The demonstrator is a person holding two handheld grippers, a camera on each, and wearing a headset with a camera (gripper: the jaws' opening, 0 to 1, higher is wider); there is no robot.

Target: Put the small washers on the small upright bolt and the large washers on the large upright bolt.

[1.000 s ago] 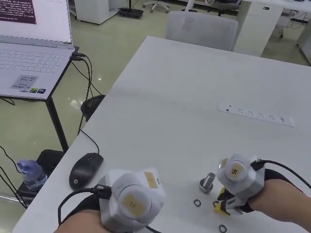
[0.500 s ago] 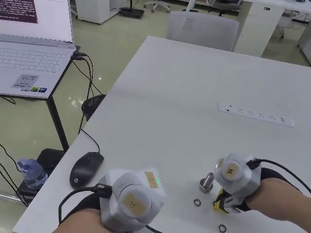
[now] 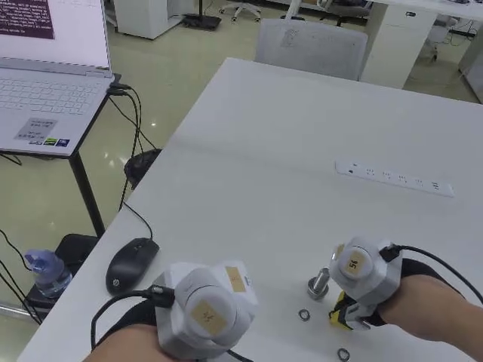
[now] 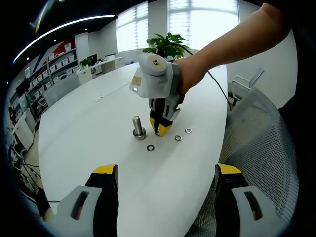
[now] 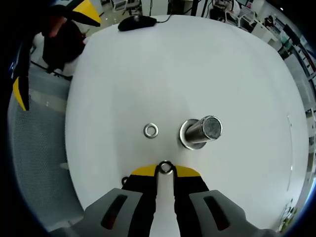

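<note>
One washer (image 5: 166, 168) sits pinched between the almost closed jaws of the right gripper (image 5: 165, 172), just near of the upright bolt (image 5: 200, 132) on the tabletop (image 5: 148, 69); the pick-up looks in hand, and next the washer needs lifting and centring over the bolt's top. To the left, the left gripper (image 4: 166, 170) hangs with jaws wide apart and empty; loose washers (image 4: 150, 147) lie beside the bolt; whether this bolt is the small or the large one, and the washers' sizes, I cannot tell.
</note>
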